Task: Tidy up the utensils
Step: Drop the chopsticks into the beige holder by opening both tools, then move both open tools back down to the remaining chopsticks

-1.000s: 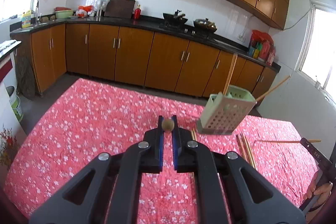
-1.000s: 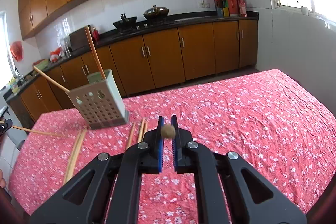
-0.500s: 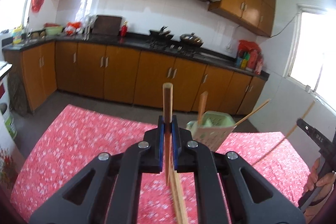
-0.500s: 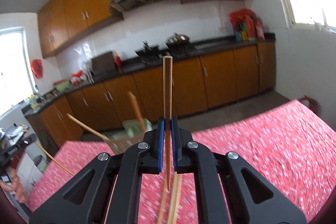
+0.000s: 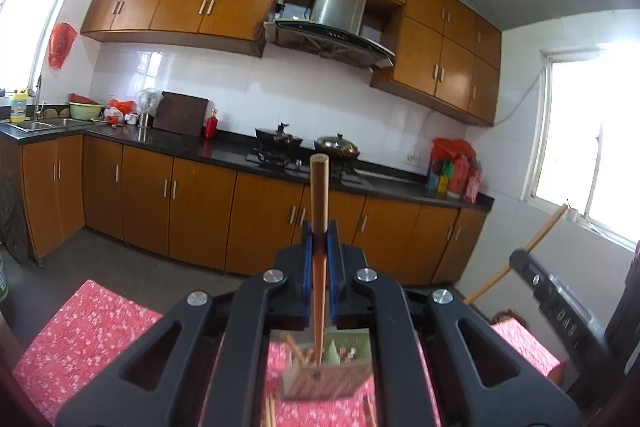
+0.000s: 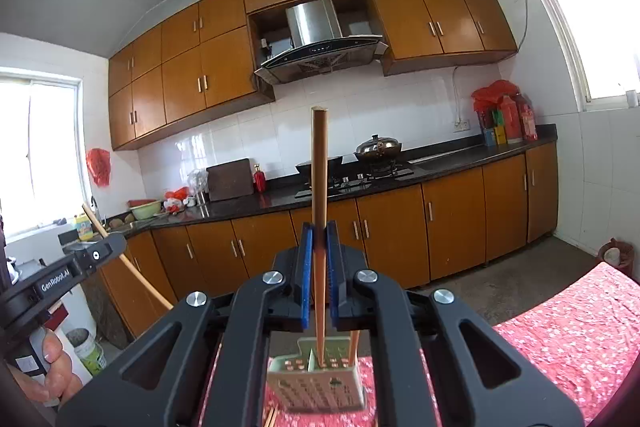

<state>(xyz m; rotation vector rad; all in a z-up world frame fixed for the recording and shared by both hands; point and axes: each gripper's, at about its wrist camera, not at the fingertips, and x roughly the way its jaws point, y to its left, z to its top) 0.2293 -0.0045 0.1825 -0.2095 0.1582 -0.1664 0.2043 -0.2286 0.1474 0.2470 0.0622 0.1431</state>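
Above the green perforated holder, I am keeping my right gripper clamped on a wooden chopstick, which is standing nearly upright between the blue pads, its lower tip pointing down at the holder's open top. Another chopstick is already leaning inside that holder at its right side. My left gripper is likewise clenching its own upright chopstick, whose tip is hanging over the holder as seen from the left wrist view, blurred there. The holder is sitting on the red flowered tablecloth, with loose chopsticks lying just beside its near left corner. From the right wrist view, left of the holder, the person's hand is gripping the handle of the left device. Beyond the holder, brown kitchen cabinets are running under a dark counter.
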